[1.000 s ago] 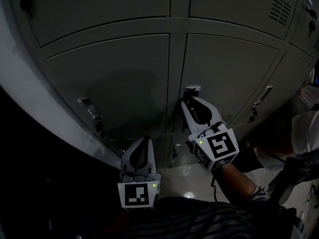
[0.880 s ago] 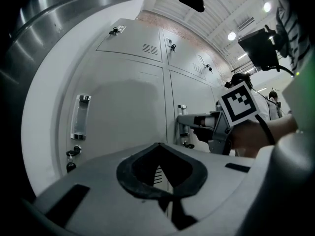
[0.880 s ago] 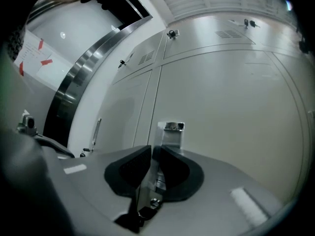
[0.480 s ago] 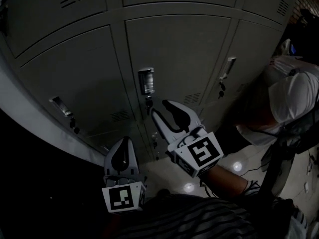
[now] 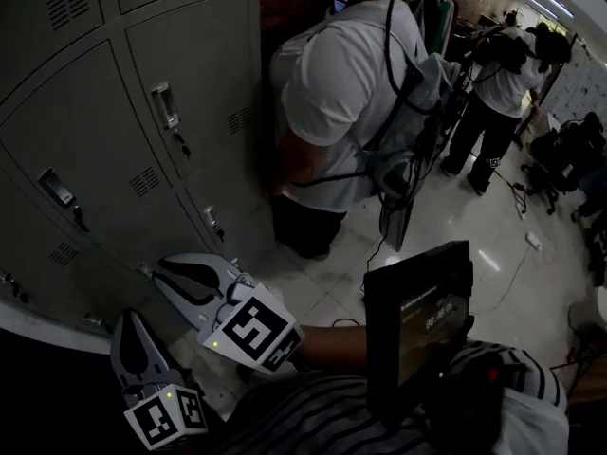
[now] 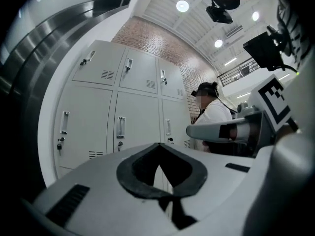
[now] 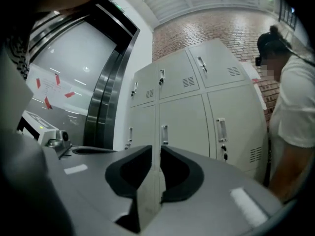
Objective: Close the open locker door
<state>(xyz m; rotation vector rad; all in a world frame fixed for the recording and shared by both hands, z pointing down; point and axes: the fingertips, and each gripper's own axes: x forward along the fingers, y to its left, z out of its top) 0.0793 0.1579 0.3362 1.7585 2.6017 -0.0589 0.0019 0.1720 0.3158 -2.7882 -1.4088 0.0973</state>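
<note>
Since a second ago my head has swung right. The lockers (image 5: 114,131) that filled the view now stand at the left. My right gripper (image 5: 161,265), then up at a door's handle, now hangs low in front of their bottom row, apart from them. Its jaws are closing, down to a thin slit with nothing between them. My left gripper (image 5: 125,318) sits nearer to me and further left, its jaws pressed together at the tips and empty. Every locker door (image 5: 194,74) I can see lies flush with its frame, and the handles (image 5: 165,105) stand upright. A person (image 5: 346,83) in a white shirt stands just beside the lockers' right end, bent toward them. A dark screen (image 5: 417,316) rises near me at the right.
</note>
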